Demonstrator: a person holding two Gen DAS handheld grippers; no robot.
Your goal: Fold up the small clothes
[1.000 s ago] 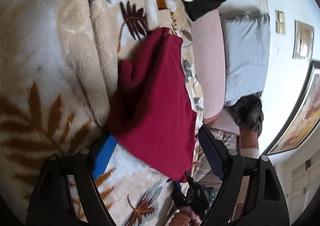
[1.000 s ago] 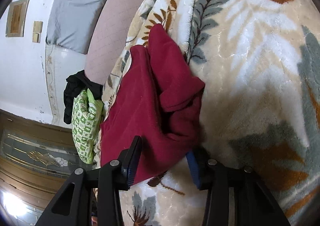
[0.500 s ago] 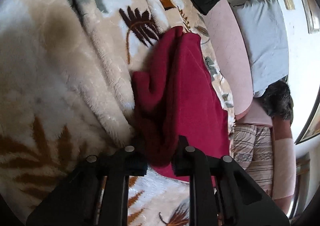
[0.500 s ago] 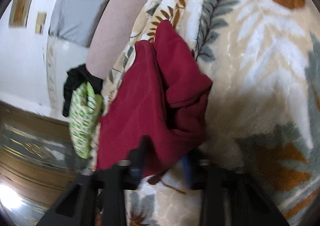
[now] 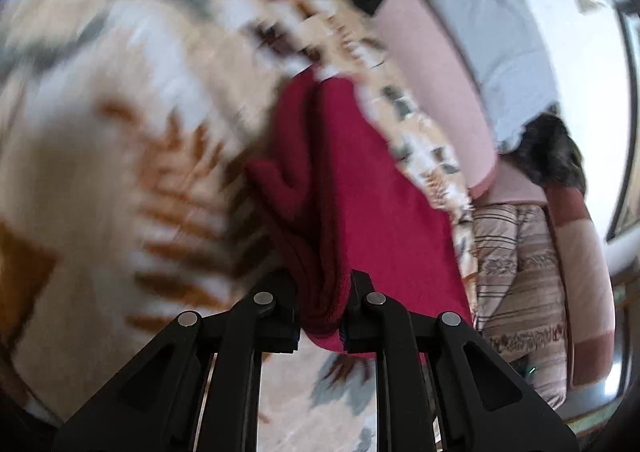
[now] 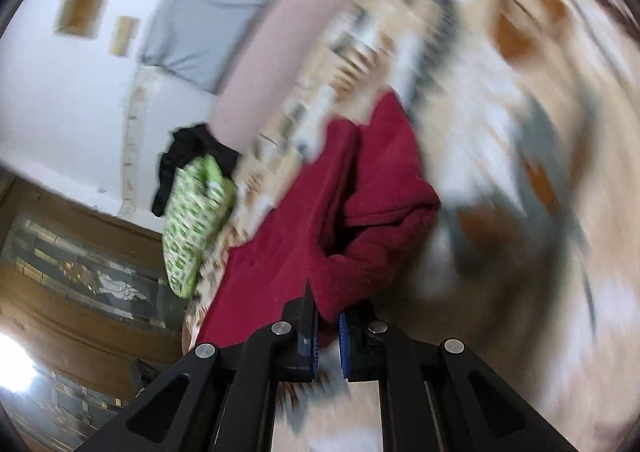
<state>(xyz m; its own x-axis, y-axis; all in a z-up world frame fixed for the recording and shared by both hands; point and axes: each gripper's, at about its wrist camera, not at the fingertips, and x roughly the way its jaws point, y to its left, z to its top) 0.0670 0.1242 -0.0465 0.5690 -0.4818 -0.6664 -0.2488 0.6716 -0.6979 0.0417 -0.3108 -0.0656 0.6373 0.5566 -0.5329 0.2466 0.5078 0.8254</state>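
A dark red fleece garment (image 5: 360,188) lies bunched on a cream blanket with a leaf print (image 5: 120,132). My left gripper (image 5: 320,316) is shut on a thick fold at its near edge. In the right wrist view the same red garment (image 6: 360,212) lies on the blanket (image 6: 520,132), and my right gripper (image 6: 328,328) is shut on its near corner, blue pads close together. Both views are blurred by motion.
A green patterned cloth (image 6: 192,228) and a black garment (image 6: 188,148) lie at the blanket's far edge. A pink cushion (image 5: 432,84) and a grey pillow (image 5: 500,52) stand against the white wall. A striped cloth (image 5: 520,284) lies beside the blanket.
Both grippers were open around the garment's edge a second ago and have since closed on it. Both views now swing fast and the garment is drawn up.
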